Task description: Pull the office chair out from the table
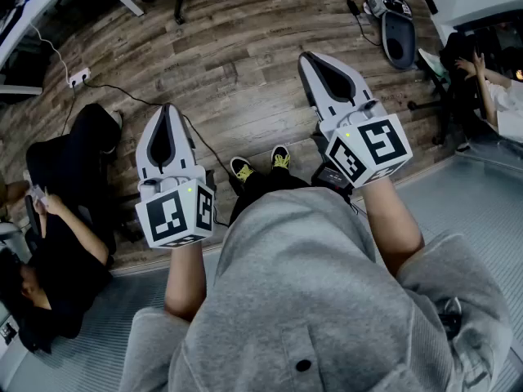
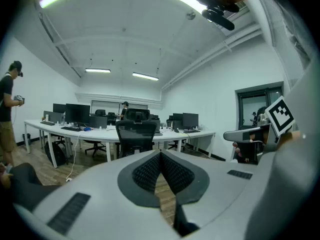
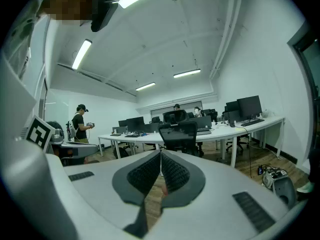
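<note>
The left gripper [image 1: 167, 113] and right gripper [image 1: 310, 60] are pale grey with dark bumpy pads [image 2: 147, 171] inside the fingers [image 1: 148, 150] and a black-and-white cube [image 1: 176, 215] behind them, and the person wears a grey top [image 1: 310, 300], black trousers [image 1: 261, 184] and yellow-and-black shoes [image 1: 241, 169].

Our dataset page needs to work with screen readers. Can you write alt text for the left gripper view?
The left gripper, jaws shut on nothing, points across a wood floor toward a black office chair standing at a long white table with monitors. A person stands at the far left.
</note>
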The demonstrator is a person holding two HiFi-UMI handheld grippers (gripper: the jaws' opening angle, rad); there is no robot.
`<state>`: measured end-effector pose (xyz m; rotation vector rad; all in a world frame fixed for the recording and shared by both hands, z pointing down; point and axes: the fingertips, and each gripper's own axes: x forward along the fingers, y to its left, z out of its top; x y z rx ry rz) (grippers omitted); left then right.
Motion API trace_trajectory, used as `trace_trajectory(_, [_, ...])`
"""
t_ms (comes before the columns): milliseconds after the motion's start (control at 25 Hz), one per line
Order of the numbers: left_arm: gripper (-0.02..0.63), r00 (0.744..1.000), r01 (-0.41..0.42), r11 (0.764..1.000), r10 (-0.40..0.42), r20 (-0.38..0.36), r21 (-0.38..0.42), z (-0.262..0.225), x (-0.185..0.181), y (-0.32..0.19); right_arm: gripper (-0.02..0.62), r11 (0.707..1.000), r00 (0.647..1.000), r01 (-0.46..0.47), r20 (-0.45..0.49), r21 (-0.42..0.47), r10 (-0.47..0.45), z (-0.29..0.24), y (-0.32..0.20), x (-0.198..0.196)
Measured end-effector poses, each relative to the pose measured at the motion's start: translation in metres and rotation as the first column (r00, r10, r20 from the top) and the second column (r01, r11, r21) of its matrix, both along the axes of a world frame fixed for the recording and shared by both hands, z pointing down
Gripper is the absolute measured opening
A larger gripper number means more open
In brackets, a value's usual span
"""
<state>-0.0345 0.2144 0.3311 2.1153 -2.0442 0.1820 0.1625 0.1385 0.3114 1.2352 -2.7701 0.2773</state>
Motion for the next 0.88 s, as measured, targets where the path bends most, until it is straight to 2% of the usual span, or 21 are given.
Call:
trace_trajectory(200, [0.011, 1.000, 0.006, 1.000, -0.006, -0.013, -0.001, -0.002, -0.014, 0.008, 0.029, 1.000, 1.000, -0.017, 0.001, -0.012, 0.017, 0.000, 0.006, -0.010])
trace_trajectory(360, [0.011, 1.000, 0.007, 1.000, -0.006, -0.026, 0.014, -0.005, -0.023, 0.012, 0.029, 0.999, 0.999, -0.037, 0.039, -0.023, 0.038, -0.006, 0.007, -0.018])
trace_trajectory(560, [0.011, 0.999, -0.011, 0.999, 0.012, -0.050, 0.031, -0.008, -0.037, 0.021, 0.029, 0.999, 0.999, -0.043, -0.007, 0.004, 0.043, -0.008, 0.021, -0.032])
trace_trajectory(680, [0.011, 0.999, -0.017, 0.999, 0.019, -0.045, 0.044, -0.012, -0.051, 0.019, 0.029, 0.999, 0.999, -0.043, -0.016, 0.020, 0.043, -0.013, 0.022, -0.043])
trace_trajectory(880, [0.011, 0.997, -0.013, 0.998, 0.017, -0.080, 0.056, -0.019, -0.063, 0.016, 0.028, 0.998, 0.999, -0.029, -0.021, 0.049, 0.030, -0.025, 0.020, -0.055])
